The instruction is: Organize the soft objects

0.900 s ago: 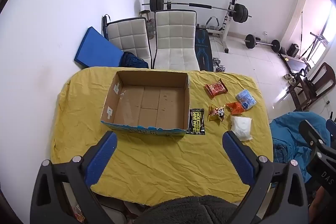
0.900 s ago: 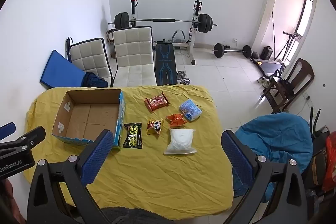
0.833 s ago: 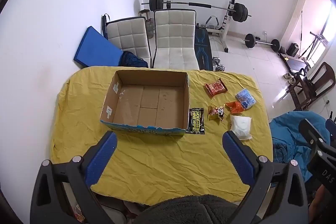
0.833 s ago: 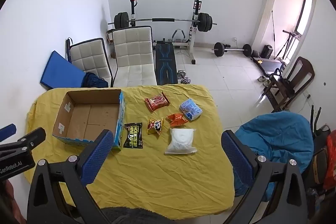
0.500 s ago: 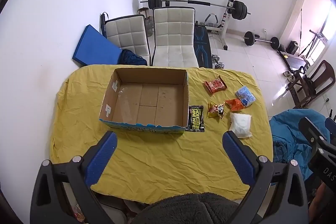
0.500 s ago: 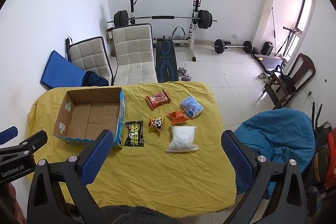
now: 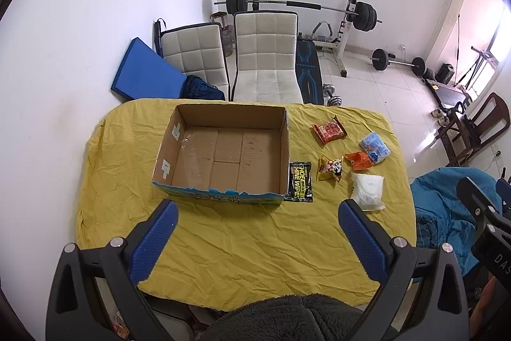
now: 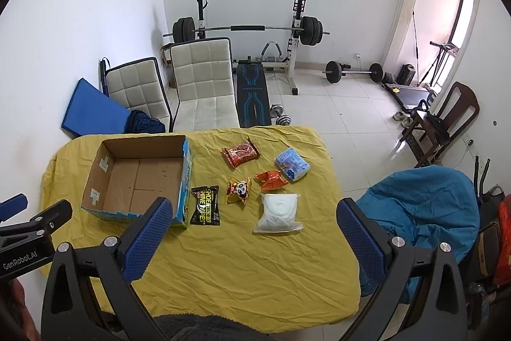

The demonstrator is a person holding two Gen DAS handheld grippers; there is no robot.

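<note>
Drifted slightly back and up since 0.9 s ago: both wrist views now take in a little more of the yellow tablecloth (image 7: pixel 242 232), with every packet lying where it lay before. Going left to right on the table: open cardboard box (image 7: pixel 223 149) with nothing visible inside, standing on the left half. Touching its right wall, black shoe-wipes packet (image 7: pixel 299 181) lying flat. Just beside that, yellow panda snack packet (image 7: pixel 330 169). Farther back, red snack packet (image 7: pixel 329 130), apart from the others. Next, orange packet (image 7: pixel 359 160), touching light blue packet (image 7: pixel 374 147) at its right. Nearest the front of that group, white soft pouch (image 7: pixel 367 190), close to the table's right edge.

Left gripper (image 7: pixel 257 240) held above the near part of the table, blue-padded fingers spread wide, gripping nothing. Right gripper (image 8: pixel 252 234) likewise spread wide and holding nothing, above the near right part of the cloth. Beyond the table: two white chairs (image 7: pixel 265 59) and barbell rack (image 7: pixel 300 5) by the far wall. Blue beanbag (image 8: pixel 424 206) off the right side.
</note>
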